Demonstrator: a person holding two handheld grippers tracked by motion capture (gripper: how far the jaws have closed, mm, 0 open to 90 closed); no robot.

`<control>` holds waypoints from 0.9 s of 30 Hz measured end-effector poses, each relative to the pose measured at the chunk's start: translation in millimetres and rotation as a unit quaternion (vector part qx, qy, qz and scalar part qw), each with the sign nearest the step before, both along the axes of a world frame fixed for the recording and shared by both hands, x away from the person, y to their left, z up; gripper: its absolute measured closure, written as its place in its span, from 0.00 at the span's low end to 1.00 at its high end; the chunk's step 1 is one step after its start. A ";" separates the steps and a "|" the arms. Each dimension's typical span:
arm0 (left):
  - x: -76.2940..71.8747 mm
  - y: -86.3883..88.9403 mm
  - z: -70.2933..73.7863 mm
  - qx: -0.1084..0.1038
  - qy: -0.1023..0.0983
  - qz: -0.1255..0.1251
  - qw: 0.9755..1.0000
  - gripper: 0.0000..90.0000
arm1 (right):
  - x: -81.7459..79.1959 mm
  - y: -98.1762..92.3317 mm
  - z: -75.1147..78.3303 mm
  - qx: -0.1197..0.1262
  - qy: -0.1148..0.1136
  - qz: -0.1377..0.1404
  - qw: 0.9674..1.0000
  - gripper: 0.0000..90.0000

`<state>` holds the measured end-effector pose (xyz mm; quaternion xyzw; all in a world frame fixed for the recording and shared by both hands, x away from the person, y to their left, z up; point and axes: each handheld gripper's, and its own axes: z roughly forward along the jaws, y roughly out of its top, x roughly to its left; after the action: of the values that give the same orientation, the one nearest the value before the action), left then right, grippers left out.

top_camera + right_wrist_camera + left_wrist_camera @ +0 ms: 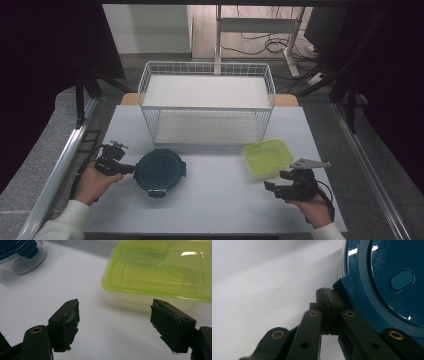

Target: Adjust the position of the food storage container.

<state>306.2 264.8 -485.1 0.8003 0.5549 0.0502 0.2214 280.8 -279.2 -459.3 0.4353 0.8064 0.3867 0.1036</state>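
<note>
The left gripper (327,293) is seen fully closed on nothing, its tips against the latch tab at the left edge of the round blue-lidded container (160,170), which stands on the white table (215,200) before the wire basket (207,102), while the right gripper (115,320) is held wide apart and empty just short of the green-lidded box (160,267).
</note>
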 end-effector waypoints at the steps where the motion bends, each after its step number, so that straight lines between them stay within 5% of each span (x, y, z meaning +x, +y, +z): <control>1: 0.0 -0.1 -0.1 0.000 0.001 0.000 1.000 1.00 | 0.0 0.0 0.2 0.000 0.000 0.000 1.000 0.26; 17: 3.4 -8.8 0.0 0.004 -0.005 0.011 1.000 1.00 | 2.3 -0.4 2.4 0.003 -0.002 -0.003 1.000 0.26; 27: 6.2 -26.1 -1.8 0.001 -0.002 -0.008 1.000 1.00 | 4.4 -1.0 3.8 0.005 -0.004 -0.004 1.000 0.26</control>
<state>312.4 238.7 -486.9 0.8048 0.5479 0.0506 0.2226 285.2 -280.2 -455.5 0.4375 0.8025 0.3915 0.1059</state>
